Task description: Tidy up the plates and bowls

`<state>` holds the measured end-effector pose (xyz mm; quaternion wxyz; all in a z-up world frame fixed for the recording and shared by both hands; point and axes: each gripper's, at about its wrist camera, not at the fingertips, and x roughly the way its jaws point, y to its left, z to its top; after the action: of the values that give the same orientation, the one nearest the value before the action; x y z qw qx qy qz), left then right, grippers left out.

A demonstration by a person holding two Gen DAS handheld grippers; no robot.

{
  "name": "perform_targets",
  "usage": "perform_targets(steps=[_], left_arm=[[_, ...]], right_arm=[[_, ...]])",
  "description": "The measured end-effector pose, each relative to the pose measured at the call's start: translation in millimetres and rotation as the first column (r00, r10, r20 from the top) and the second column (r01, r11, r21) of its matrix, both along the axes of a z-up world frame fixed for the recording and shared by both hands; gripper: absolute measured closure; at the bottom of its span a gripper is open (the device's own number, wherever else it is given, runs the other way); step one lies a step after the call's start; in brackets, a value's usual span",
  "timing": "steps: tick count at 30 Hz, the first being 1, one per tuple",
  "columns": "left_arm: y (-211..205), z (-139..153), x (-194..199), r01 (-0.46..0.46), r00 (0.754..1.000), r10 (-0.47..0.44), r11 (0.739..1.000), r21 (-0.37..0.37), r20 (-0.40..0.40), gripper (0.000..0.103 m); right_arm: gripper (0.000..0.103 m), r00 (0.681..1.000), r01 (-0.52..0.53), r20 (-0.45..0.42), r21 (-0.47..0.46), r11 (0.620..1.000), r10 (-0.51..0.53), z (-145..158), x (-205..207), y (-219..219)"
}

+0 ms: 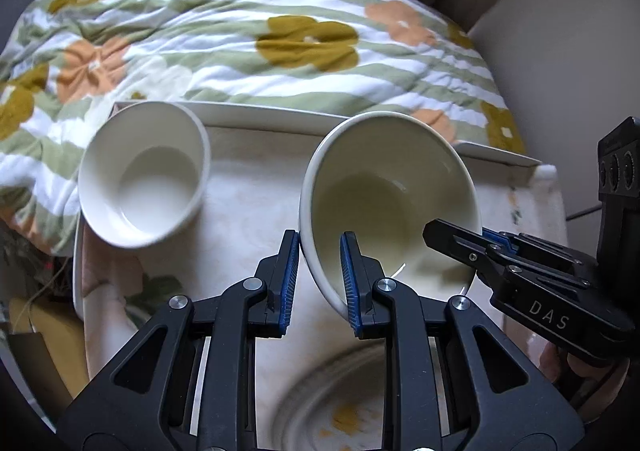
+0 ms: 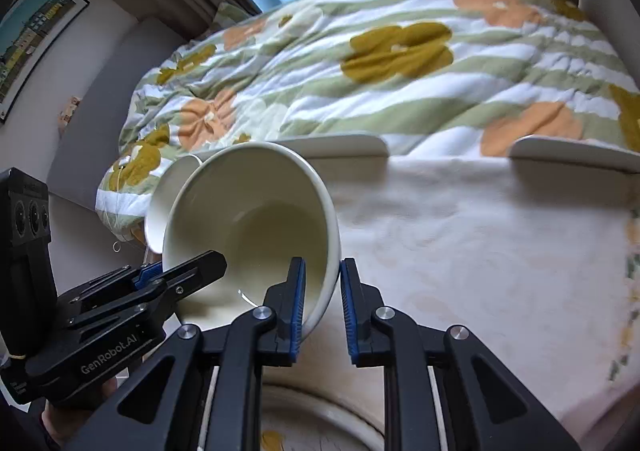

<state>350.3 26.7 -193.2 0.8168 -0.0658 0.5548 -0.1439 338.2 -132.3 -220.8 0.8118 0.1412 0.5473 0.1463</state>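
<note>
Currently, 1 cream bowl (image 1: 384, 195) is held tilted above the table, its opening turned toward both cameras, and 2 grippers grip its rim at the same time.

Risks, as judged from this position:
1. Slip. Each gripper holds only a thin section of glazed wall near the rim. A smooth glaze and a steep tilt could let the bowl rotate or slide out of the pads.
2. Opposing pull. With 2 holds on 1 rigid bowl, any disagreement in motion between the hands could twist the rim or break 1 grip.
3. Uneven release. If 1 gripper lets go before the other has the load, the bowl could swing down onto the patterned plate (image 1: 340, 411) directly below and chip both.
4. Collision. The second bowl (image 1: 144, 175) stands just to the left, also tilted, resting at the edge of the white tray (image 1: 280, 119); a sideways swing could strike it.

Gripper state and position:
- Left gripper (image 1: 320, 283): clamped on the bowl's lower left rim, 1 pad inside the wall and 1 outside.
- Right gripper (image 2: 322, 307): clamped on the lower right rim in the same manner; the outer pad shows a slight gap in the right wrist view, so contact there is not certain.

The floral quilt (image 1: 260, 35) lies beyond the tray.
</note>
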Motion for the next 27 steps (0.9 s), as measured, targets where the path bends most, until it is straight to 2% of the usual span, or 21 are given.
perform_targets(steps=[7,13,19,23,27], left_arm=[[-65,43,-51,0.055,0.998,-0.055,0.998,0.002,0.044,0.084],[-136,59,-97,0.111,0.993,-0.110,0.994,-0.017,0.053,0.084],[-204,54,-140,0.164,0.986,-0.163,0.986,-0.026,0.033,0.084],[-232,42,-156,0.195,0.981,-0.196,0.980,-0.034,-0.001,0.084],[-258,24,-166,0.257,0.965,-0.256,0.966,0.006,-0.049,0.084]], right_arm=[[0.087,0.998,0.048,0.049,-0.003,0.999,-0.048,42,-51,-55],[0.087,0.992,0.103,0.076,-0.009,0.995,-0.102,61,-104,-120],[0.087,0.987,0.149,0.067,-0.040,0.988,-0.146,62,-152,-180],[0.087,0.984,0.173,0.046,-0.059,0.983,-0.170,52,-177,-212],[0.087,0.978,0.210,0.008,-0.051,0.976,-0.210,36,-195,-232]])
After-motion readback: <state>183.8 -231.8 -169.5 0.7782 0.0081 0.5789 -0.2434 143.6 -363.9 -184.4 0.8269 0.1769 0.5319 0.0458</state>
